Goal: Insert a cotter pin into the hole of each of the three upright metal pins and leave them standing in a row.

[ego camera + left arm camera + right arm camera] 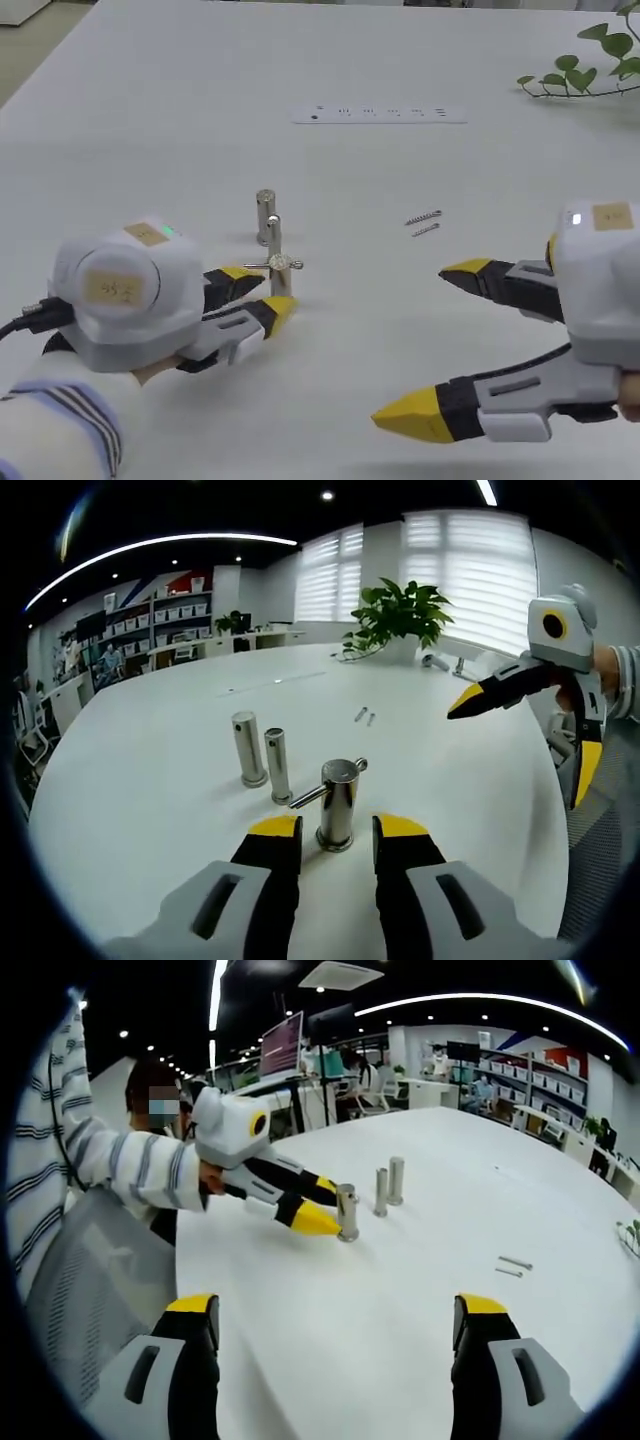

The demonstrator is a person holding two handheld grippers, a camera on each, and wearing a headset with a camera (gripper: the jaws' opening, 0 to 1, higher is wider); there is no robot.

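At the left of the bench: one pin done, domino risk

left gripper [262, 290] has its jaws a narrow gap apart around the base of the nearest metal pin [281, 280], which has a cotter pin [268, 265] through it. One careless nudge could tip it into the two bare pins [265, 212] just behind. The loose cotter pins [424, 217] look fiddly, and the right gripper [430, 343] is wide and empty.

Left tool [265, 290] sits low over the near left part of the surface [330, 375], jaws only a little apart, striped sleeve [60, 425] behind it. Right tool [412, 342] is over by the right edge, jaws spread wide.
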